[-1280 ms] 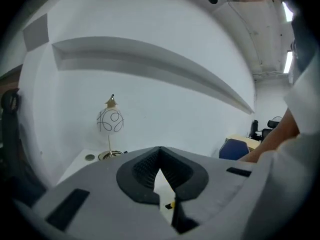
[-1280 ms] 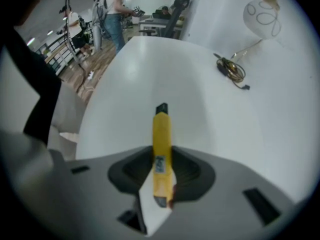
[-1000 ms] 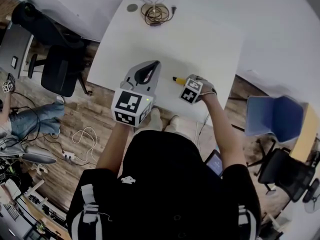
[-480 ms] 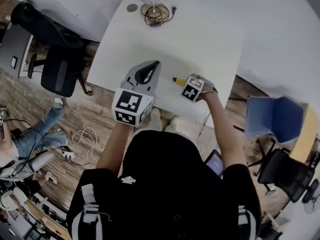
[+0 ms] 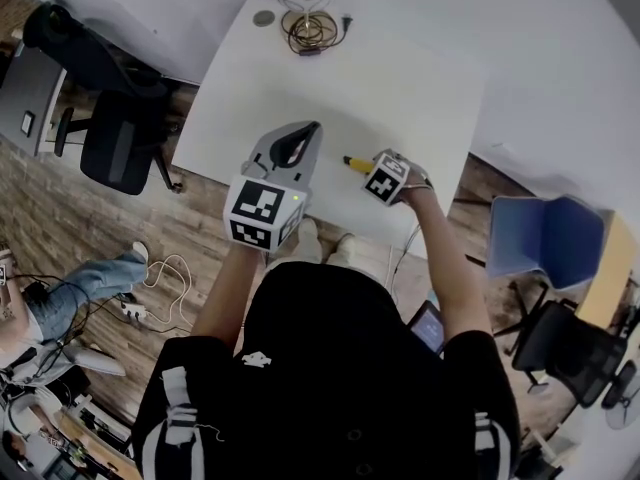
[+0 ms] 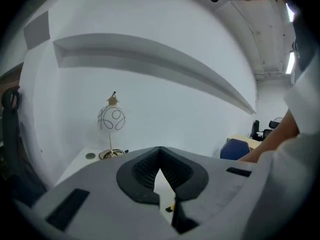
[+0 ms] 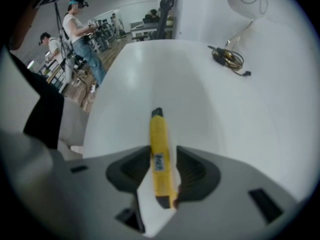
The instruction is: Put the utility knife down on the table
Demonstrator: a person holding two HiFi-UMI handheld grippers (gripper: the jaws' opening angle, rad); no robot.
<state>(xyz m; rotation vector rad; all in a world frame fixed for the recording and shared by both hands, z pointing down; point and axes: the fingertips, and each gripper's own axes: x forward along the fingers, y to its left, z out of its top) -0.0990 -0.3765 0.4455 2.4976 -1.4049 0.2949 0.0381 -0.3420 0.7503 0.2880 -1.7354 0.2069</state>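
Observation:
The yellow utility knife [image 7: 160, 159] lies on the white table [image 5: 400, 78] with its black tip pointing away from me; the head view shows only its yellow end [image 5: 355, 162]. My right gripper [image 7: 161, 176] points steeply down over it. Its jaws have just been opening and now stand apart on either side of the handle, with a gap showing on the left. Over the table's near left part, my left gripper [image 5: 314, 128] is held still, its pads [image 6: 150, 166] meeting at the tips with nothing between them.
A wire-ball lamp [image 6: 111, 119] and a coiled cable [image 5: 311, 28] stand at the table's far end, beside a small round disc [image 5: 264, 15]. A black chair [image 5: 120, 148] stands to the left, a blue chair [image 5: 545, 233] to the right. People [image 7: 80, 29] stand beyond the table.
The right gripper's marker cube has rolled slightly over the knife. The left gripper has kept still. A person on the floor at the left has shifted.

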